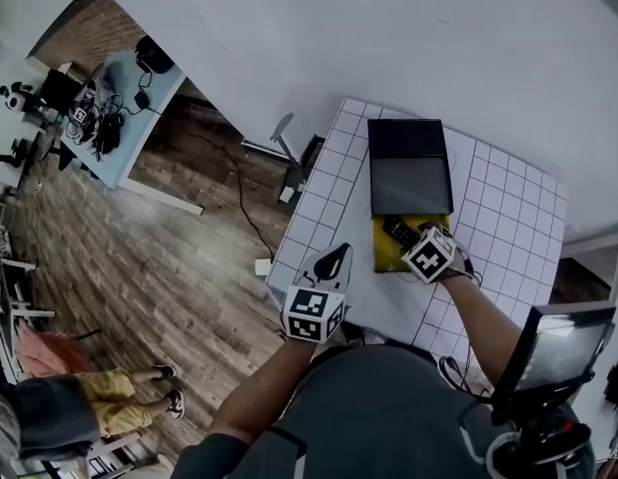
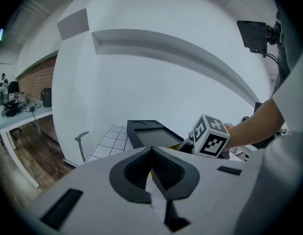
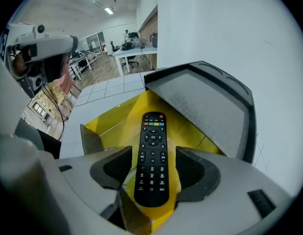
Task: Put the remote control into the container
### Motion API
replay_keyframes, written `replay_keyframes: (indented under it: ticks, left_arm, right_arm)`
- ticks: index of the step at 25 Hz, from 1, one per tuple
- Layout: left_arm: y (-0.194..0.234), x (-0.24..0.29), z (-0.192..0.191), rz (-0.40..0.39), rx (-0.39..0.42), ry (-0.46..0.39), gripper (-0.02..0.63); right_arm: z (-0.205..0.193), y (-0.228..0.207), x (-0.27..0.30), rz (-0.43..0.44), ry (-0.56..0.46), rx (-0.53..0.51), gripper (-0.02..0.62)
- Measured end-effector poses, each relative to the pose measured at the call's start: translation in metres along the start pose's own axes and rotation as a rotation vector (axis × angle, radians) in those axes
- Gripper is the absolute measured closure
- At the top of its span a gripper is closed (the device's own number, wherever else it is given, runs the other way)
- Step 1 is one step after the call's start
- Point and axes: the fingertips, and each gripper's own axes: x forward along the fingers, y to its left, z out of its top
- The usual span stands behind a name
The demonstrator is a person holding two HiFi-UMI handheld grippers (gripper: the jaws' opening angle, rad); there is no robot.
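A black remote control (image 3: 152, 155) lies lengthwise in a yellow open container (image 3: 109, 119), its buttons facing up. My right gripper (image 3: 154, 170) points steeply down over it. Its jaws stand wide on either side of the remote, with a gap showing at each pad. In the head view the remote (image 1: 397, 231) pokes out ahead of the right gripper (image 1: 413, 239) inside the yellow container (image 1: 384, 257). My left gripper (image 1: 332, 259) hovers near the table's front left edge, jaws shut with nothing between them. In its own view the left gripper (image 2: 151, 152) faces the wall.
A black tray-like lid (image 1: 409, 163) with a grey inside lies just behind the yellow container. The white gridded table (image 1: 508, 228) drops off to wooden floor on the left. A screen on a stand (image 1: 558, 347) sits at the near right.
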Motion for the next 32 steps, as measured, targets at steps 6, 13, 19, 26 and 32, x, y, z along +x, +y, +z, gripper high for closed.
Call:
replay_keyframes:
  ticks: [6, 13, 19, 26, 32]
  left_arm:
    - [-0.008, -0.008, 0.018, -0.008, 0.015, -0.052, 0.597]
    - [-0.019, -0.021, 0.036, -0.008, 0.012, -0.11, 0.597]
    - [-0.031, -0.038, 0.053, -0.023, 0.028, -0.162, 0.597]
    - [-0.047, -0.056, 0.07, -0.057, 0.028, -0.204, 0.597]
    - [-0.057, -0.071, 0.079, -0.085, -0.009, -0.231, 0.597]
  right_arm:
    - [0.012, -0.004, -0.04, -0.058, -0.146, 0.045, 0.333]
    - [0.025, 0.003, -0.093, -0.095, -0.307, 0.081, 0.334]
    - [0.043, 0.02, -0.145, -0.067, -0.498, 0.155, 0.341]
    - [0.06, 0.034, -0.21, -0.068, -0.735, 0.252, 0.517]
    - [0.065, 0.054, -0.251, -0.05, -0.87, 0.319, 0.557]
